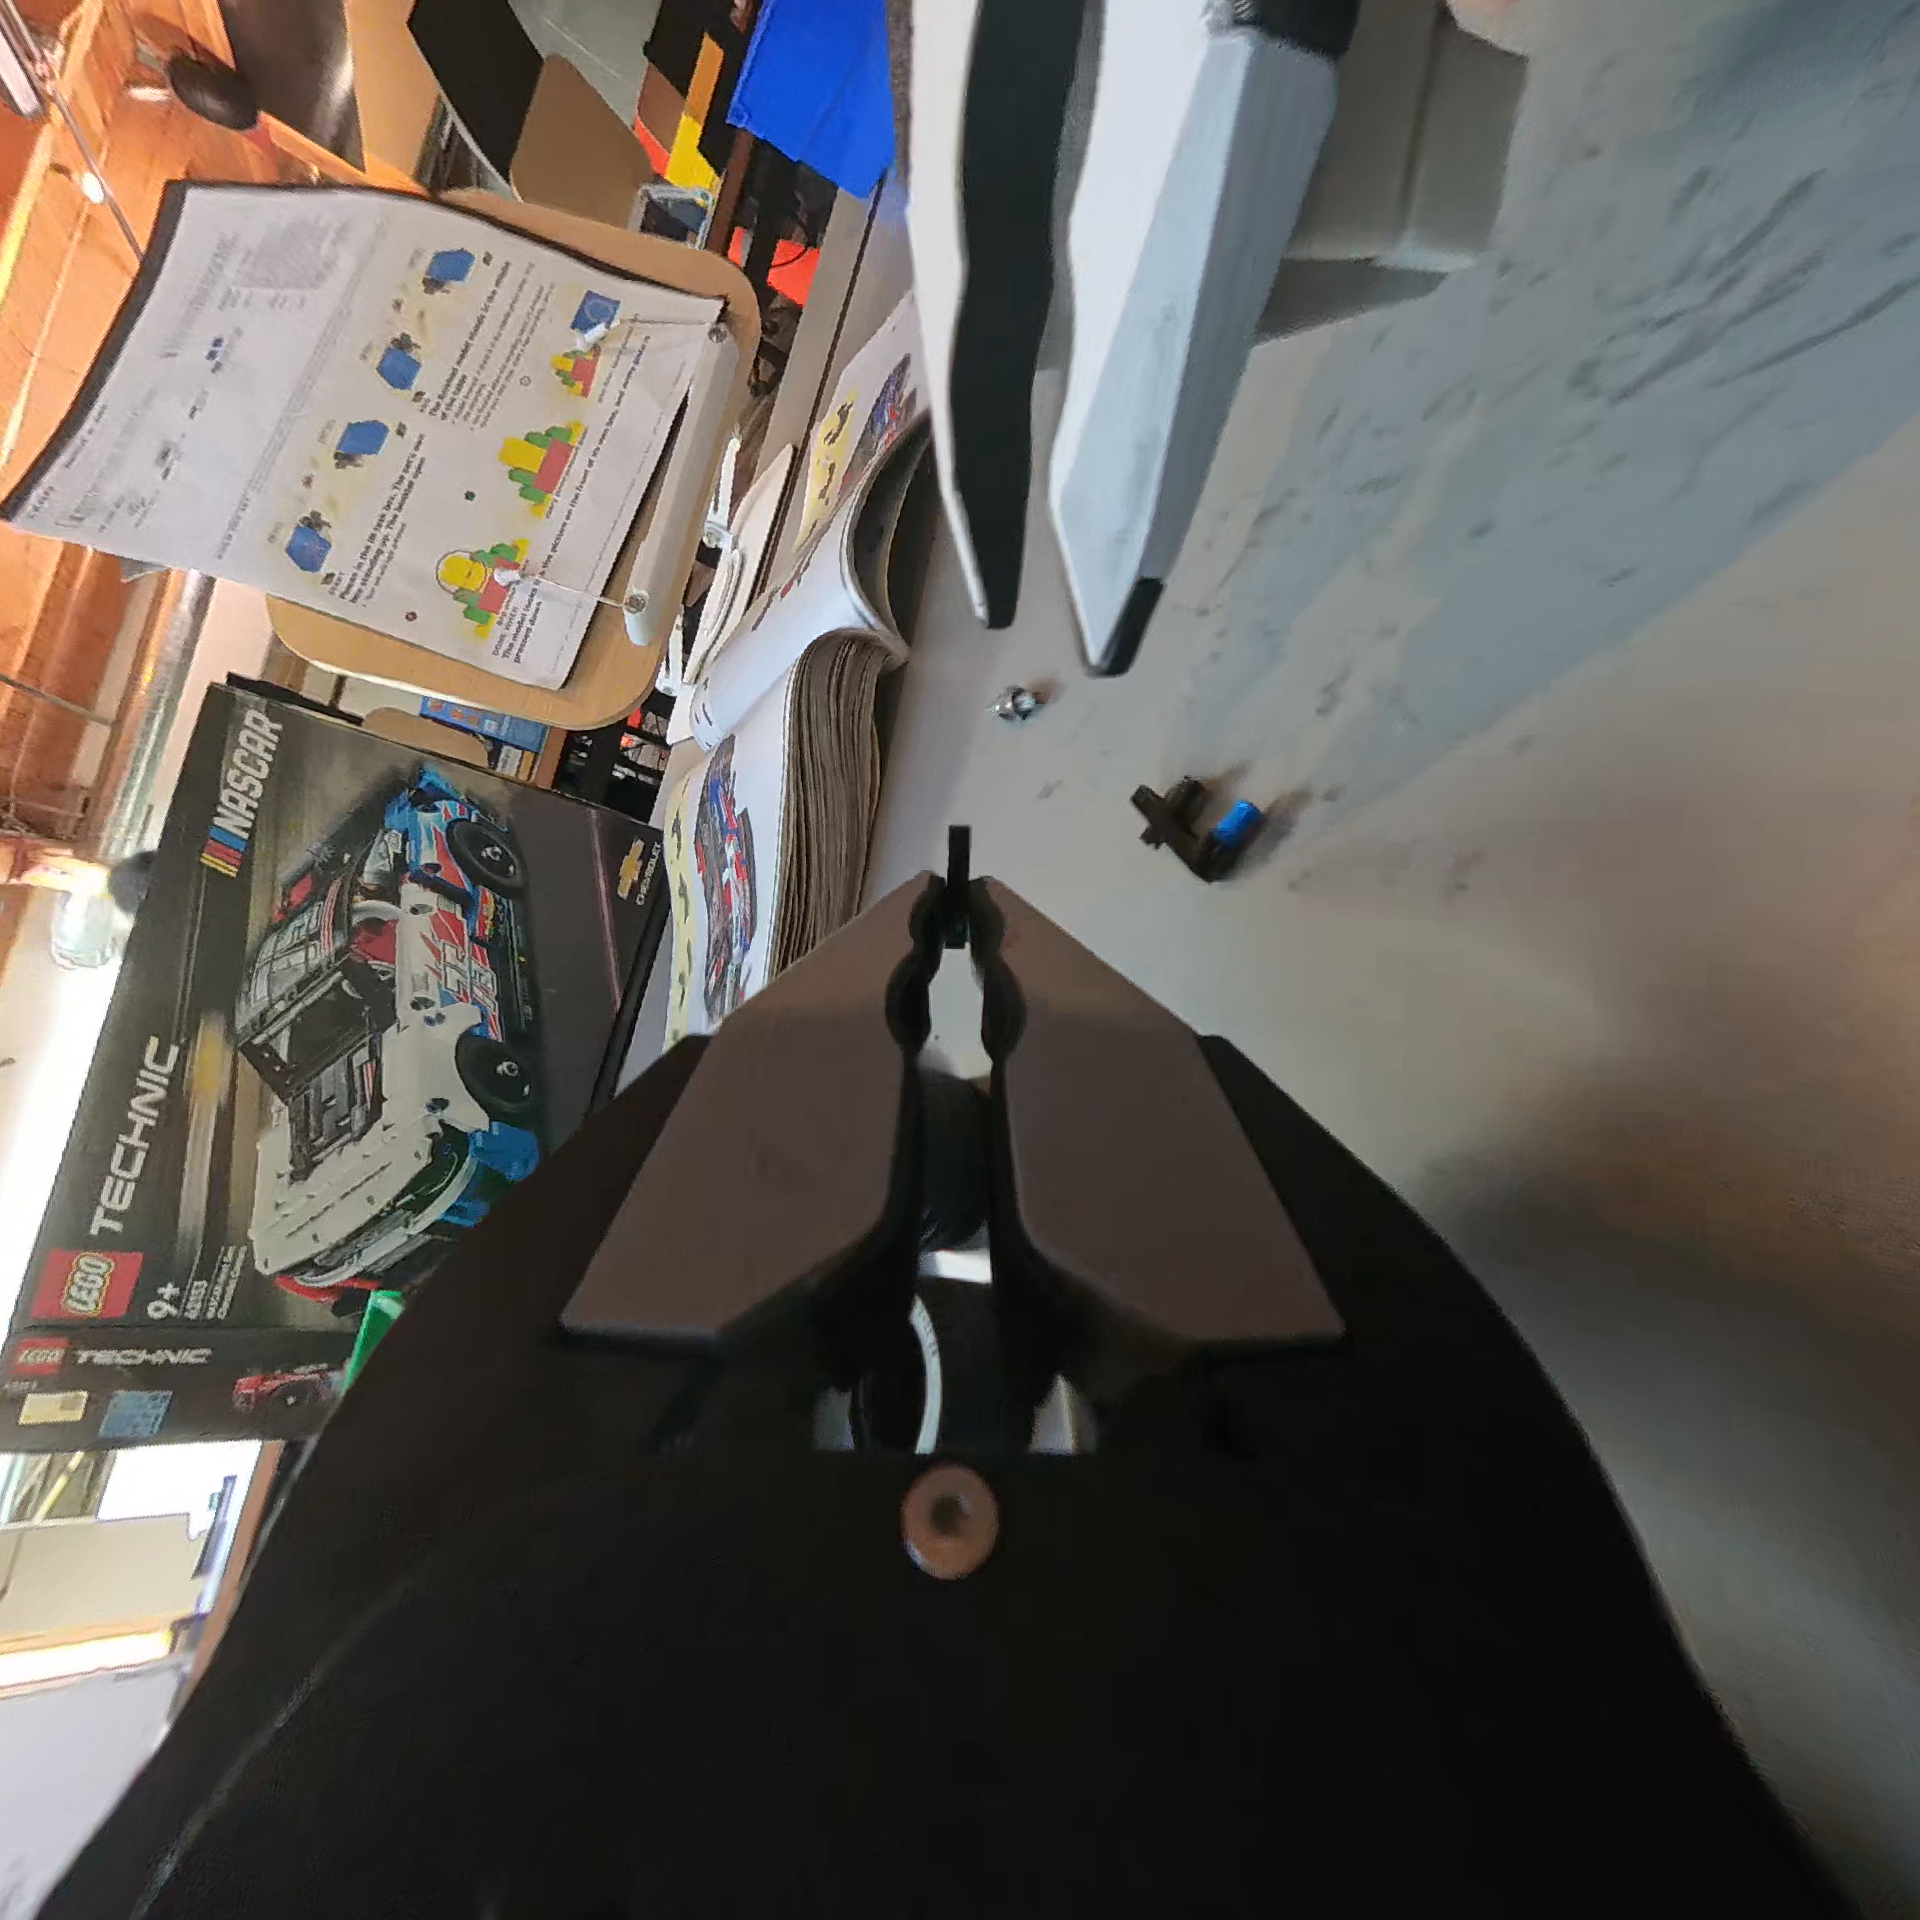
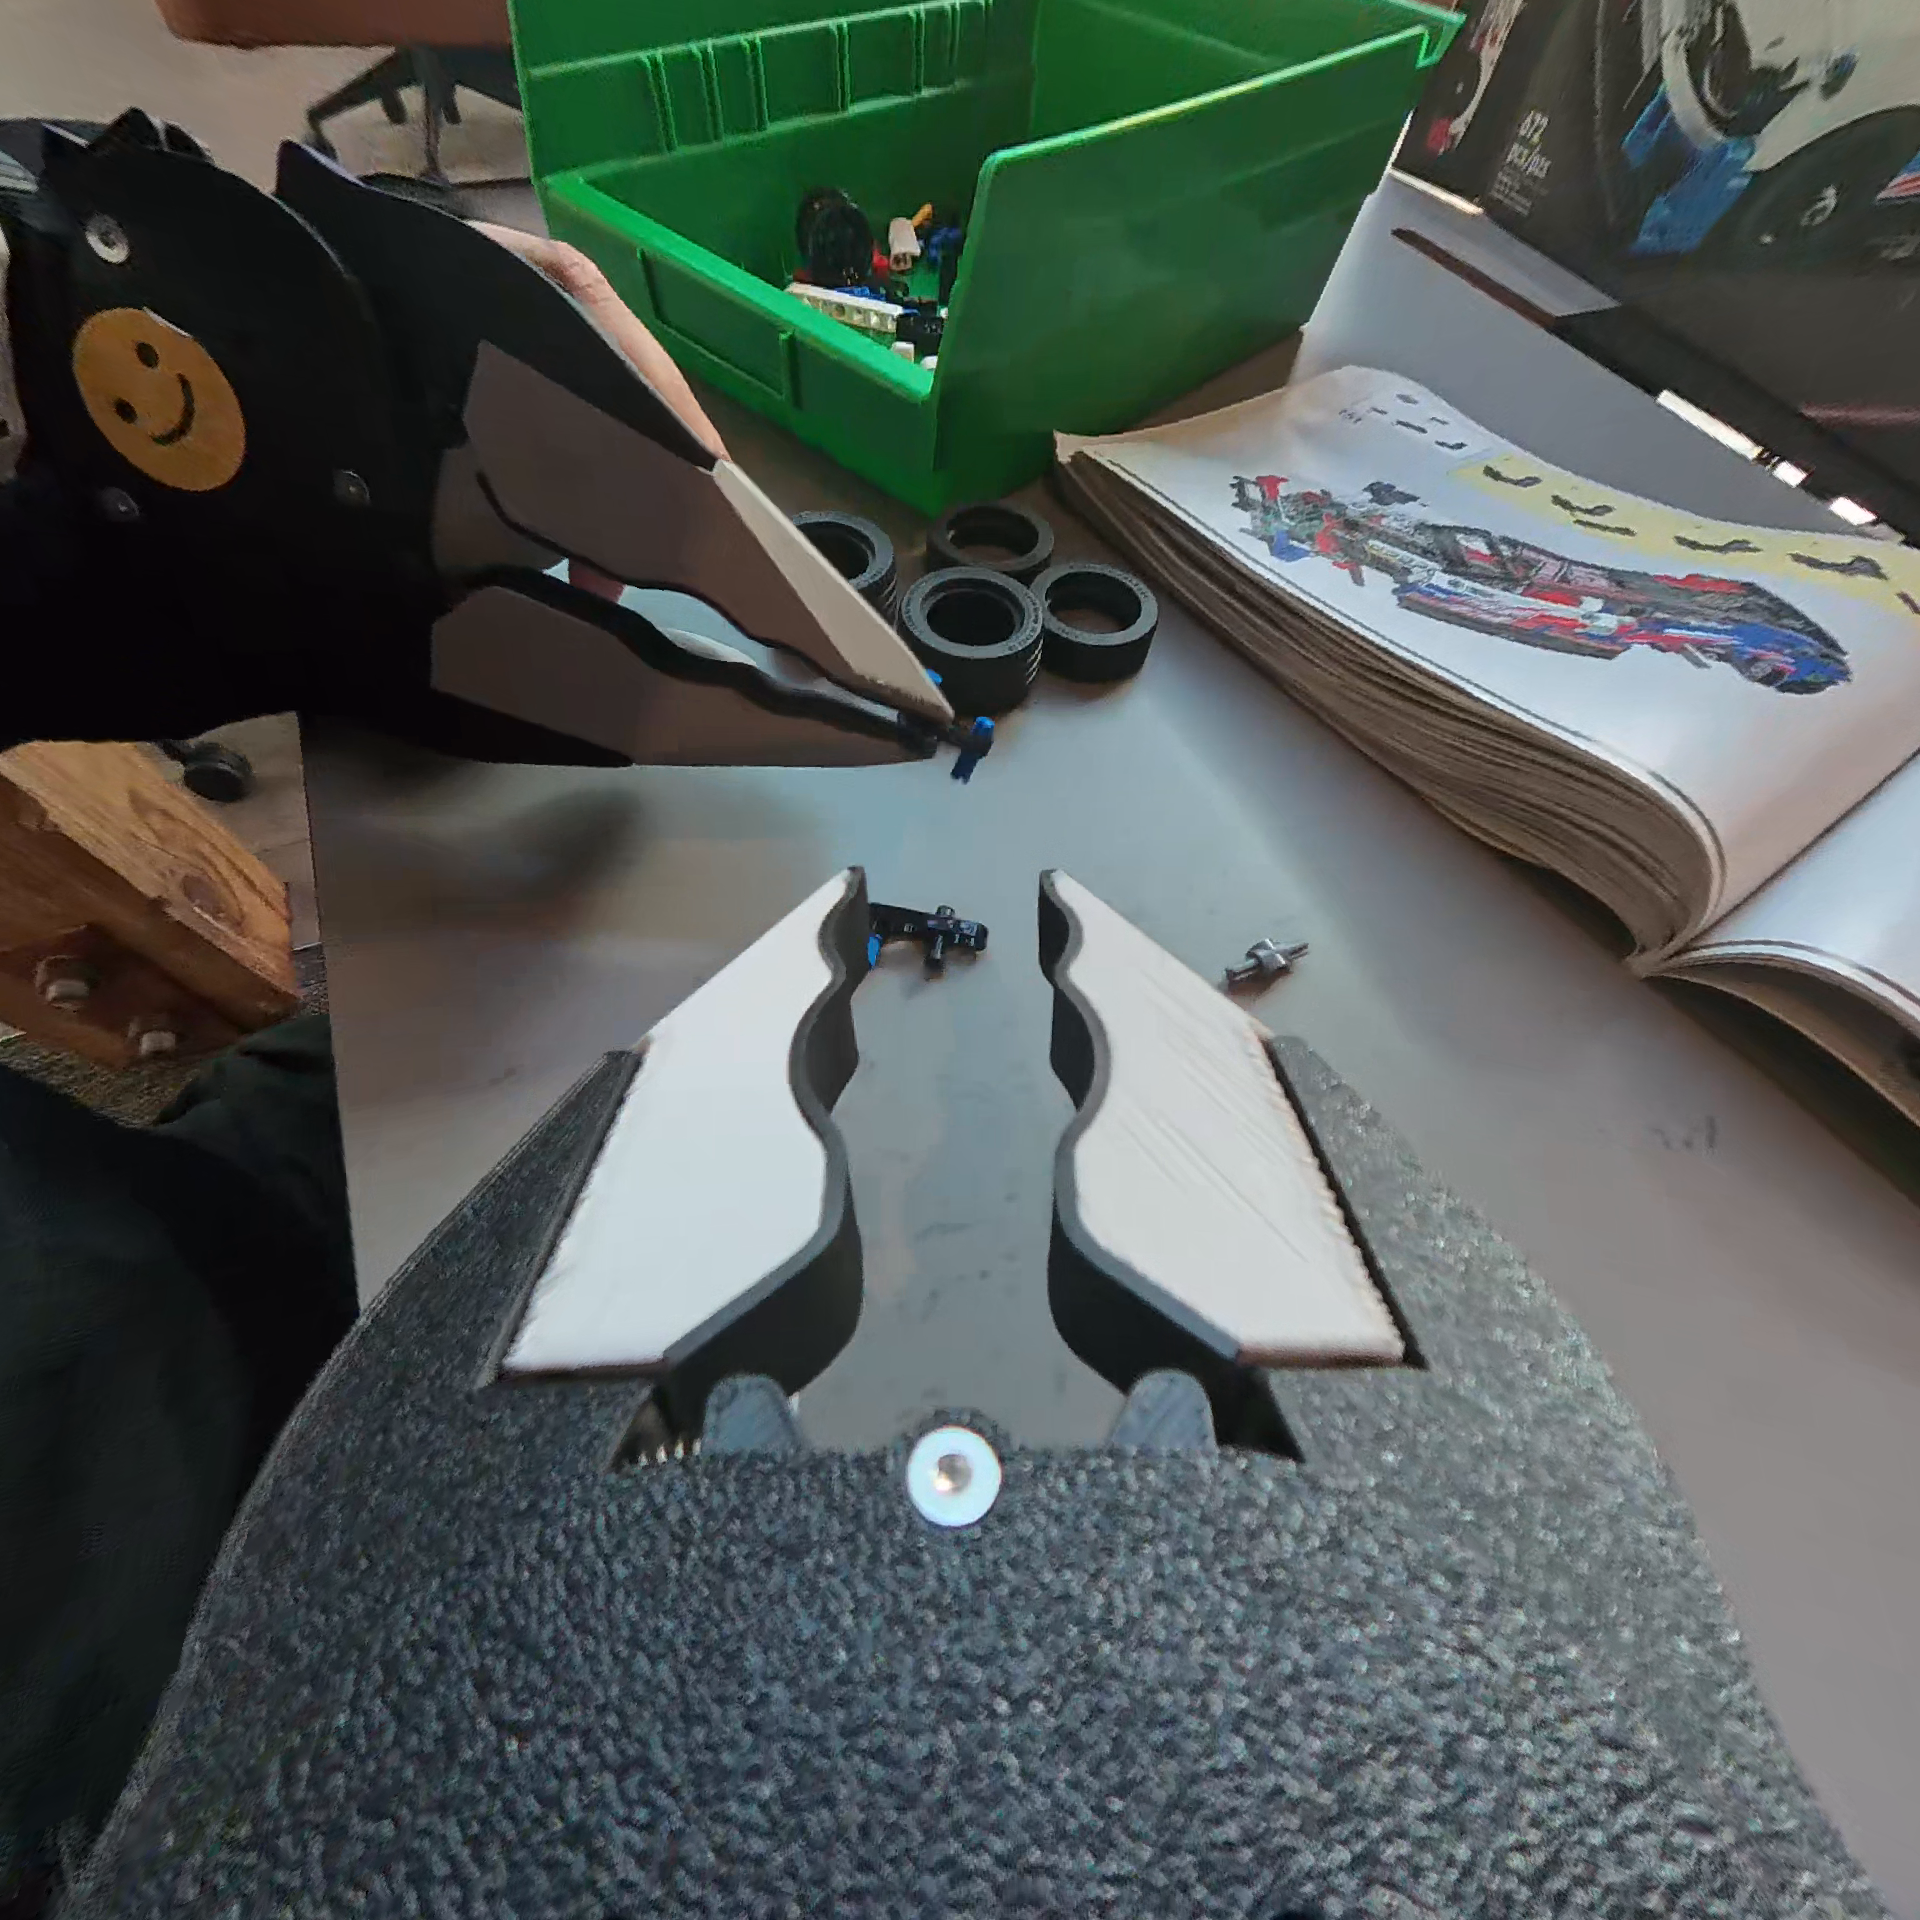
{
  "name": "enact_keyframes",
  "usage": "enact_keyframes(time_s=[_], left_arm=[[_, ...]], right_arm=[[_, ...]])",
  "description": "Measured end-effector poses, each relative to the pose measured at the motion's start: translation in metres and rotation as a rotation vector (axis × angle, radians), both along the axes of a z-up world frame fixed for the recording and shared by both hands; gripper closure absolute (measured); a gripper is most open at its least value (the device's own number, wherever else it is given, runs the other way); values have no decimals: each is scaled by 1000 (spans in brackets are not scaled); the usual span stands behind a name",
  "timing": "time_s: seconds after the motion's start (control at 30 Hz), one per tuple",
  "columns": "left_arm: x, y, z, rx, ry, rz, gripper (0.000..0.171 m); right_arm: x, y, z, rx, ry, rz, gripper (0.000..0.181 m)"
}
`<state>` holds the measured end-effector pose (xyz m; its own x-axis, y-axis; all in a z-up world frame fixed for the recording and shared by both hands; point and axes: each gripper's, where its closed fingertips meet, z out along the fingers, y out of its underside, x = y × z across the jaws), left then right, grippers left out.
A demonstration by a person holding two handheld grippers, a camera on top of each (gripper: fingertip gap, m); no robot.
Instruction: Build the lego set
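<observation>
Right gripper (image 2: 951, 914) sits low centre of its view, fingers spread wide and empty, straddling a small black connector piece (image 2: 935, 930) on the grey table (image 2: 1455, 1299); a grey pin (image 2: 1264, 961) lies just right of it. Left gripper (image 1: 957, 902) is pinched tight on a small black-and-blue pin (image 2: 968, 743) above mid-frame, so this looks like a pin-to-connector step. Next: close on the connector, lift and align the hole. Tyres (image 2: 971, 613), green parts bin (image 2: 966, 260) and the manual (image 2: 1507, 623) sit further back.
</observation>
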<state>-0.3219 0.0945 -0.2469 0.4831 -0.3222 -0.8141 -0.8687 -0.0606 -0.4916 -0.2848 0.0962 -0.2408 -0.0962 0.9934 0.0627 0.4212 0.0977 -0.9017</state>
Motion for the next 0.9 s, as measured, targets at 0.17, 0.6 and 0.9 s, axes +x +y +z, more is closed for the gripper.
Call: enact_keyframes(time_s=[0.17,0.6,0.9], left_arm=[[-15,5,1,-38,-128,49,171],[-27,8,7,-63,-303,70,170],[-33,11,-1,-75,-240,125,171]], right_arm=[[-3,1,-9,-46,-64,9,149],[-12,19,-3,-37,-15,-50,153],[-14,16,-5,-35,-31,-23,153]])
